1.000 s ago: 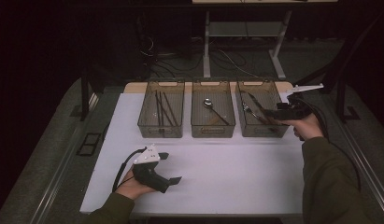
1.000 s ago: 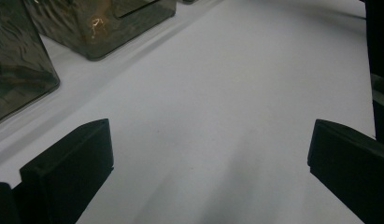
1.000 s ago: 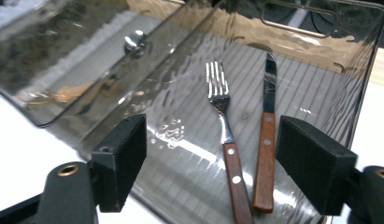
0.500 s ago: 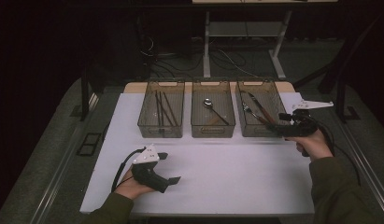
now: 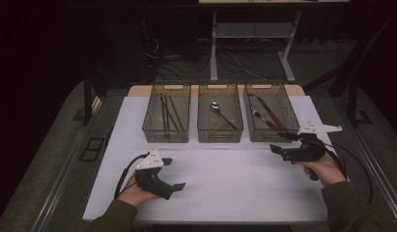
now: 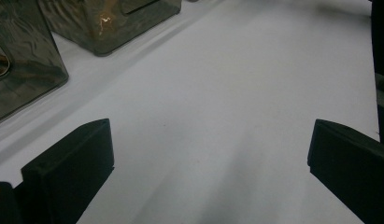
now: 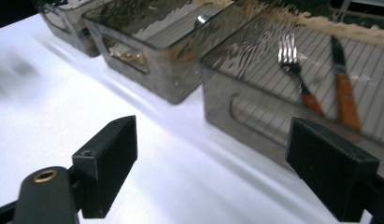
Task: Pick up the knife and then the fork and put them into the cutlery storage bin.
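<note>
Since a second ago the right gripper (image 5: 278, 143) has drawn back from the right bin (image 5: 292, 130), its empty jaws just opening wide, leaving fork (image 7: 297, 74) and knife (image 7: 344, 93) sorted there near the mat's (image 5: 234, 188) far edge, while the left gripper (image 5: 173, 174) rests spread near the front-left corner.

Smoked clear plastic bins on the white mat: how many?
3, in a row at the mat's far edge: left bin with dark sticks, middle bin with a spoon, right bin with fork and knife.
</note>
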The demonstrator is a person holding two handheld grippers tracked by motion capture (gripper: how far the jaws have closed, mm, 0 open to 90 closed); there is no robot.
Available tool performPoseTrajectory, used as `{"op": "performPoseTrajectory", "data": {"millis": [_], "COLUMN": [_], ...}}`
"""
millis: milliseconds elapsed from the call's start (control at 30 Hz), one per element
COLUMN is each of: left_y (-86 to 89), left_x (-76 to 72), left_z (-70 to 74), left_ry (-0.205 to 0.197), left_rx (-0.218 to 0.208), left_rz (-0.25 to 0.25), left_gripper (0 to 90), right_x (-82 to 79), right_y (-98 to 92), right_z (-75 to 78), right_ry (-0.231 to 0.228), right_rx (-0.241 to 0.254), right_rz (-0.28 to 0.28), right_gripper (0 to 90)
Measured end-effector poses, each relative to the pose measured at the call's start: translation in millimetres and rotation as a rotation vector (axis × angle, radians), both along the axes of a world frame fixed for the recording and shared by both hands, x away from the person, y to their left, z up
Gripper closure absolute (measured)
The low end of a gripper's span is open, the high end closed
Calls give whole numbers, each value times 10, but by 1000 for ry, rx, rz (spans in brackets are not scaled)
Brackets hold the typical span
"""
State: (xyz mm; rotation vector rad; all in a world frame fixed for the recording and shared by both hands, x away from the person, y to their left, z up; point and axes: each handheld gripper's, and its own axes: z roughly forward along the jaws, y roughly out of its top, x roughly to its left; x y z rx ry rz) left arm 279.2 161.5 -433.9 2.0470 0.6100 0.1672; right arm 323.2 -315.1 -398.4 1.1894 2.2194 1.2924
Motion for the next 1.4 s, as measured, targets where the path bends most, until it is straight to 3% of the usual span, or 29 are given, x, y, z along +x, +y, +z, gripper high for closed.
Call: {"op": "performPoseTrajectory", "data": {"millis": [333,667,1400], "left_y": [-3,-13,-22], "left_x": [-9,-14,-18], "left_z": [2,-2,-7], "left_ry": [4,3,0], "left_rx": [0,4,11], "left_rz": [1,-1,-3], "left_gripper": [0,0,0], "right_x": [-292,-562,-634], "right_y": [54,168,283], "right_z": [-262,-423,-509], "right_ry": [16,18,16], "right_rx": [1,-15,-27], "right_rz": [19,25,54], "right_gripper": [132,131,116]}}
